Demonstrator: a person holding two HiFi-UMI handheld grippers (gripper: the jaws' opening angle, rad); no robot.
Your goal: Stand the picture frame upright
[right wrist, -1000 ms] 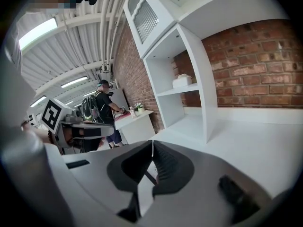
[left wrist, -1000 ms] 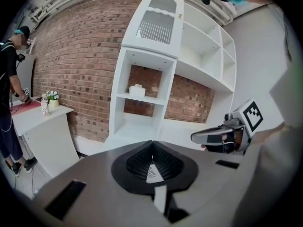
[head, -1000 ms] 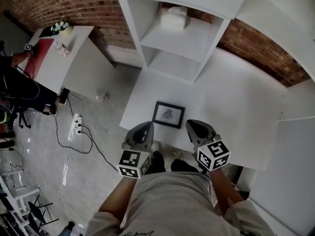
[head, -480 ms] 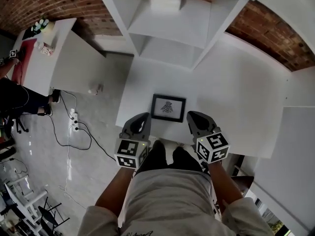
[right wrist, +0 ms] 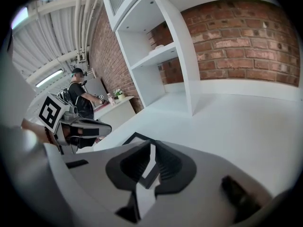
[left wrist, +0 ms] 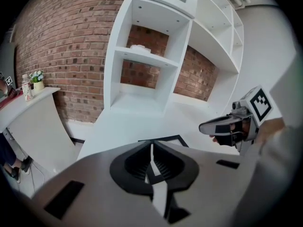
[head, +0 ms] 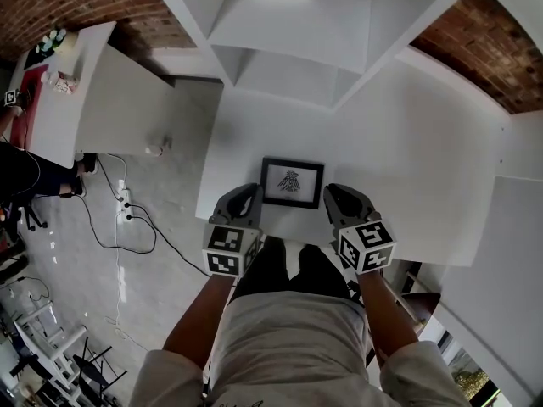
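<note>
A black picture frame [head: 292, 181] with a small drawing lies flat on the white table [head: 407, 159], close to its near edge. My left gripper [head: 246, 195] hovers just left of the frame and my right gripper [head: 338, 195] just right of it, neither touching it. The left gripper's jaws show only a thin slit and are starting to open, with nothing between them. In the left gripper view the frame's corner [left wrist: 169, 138] peeks over the jaws, with the right gripper [left wrist: 222, 126] beyond. The right gripper's jaws are shut and empty; its view shows the frame [right wrist: 136, 138] and the left gripper [right wrist: 90, 126].
A white shelf unit [head: 297, 49] stands at the table's far side, with a white box on an upper shelf. A second white table [head: 93, 91] with small items stands to the left. Cables and a power strip [head: 127, 219] lie on the floor. A person [right wrist: 78, 96] stands by that table.
The head view has tilted forward, so the frame and table sit more centrally. Both grippers have closed in on the frame's two sides. The frame has not moved.
</note>
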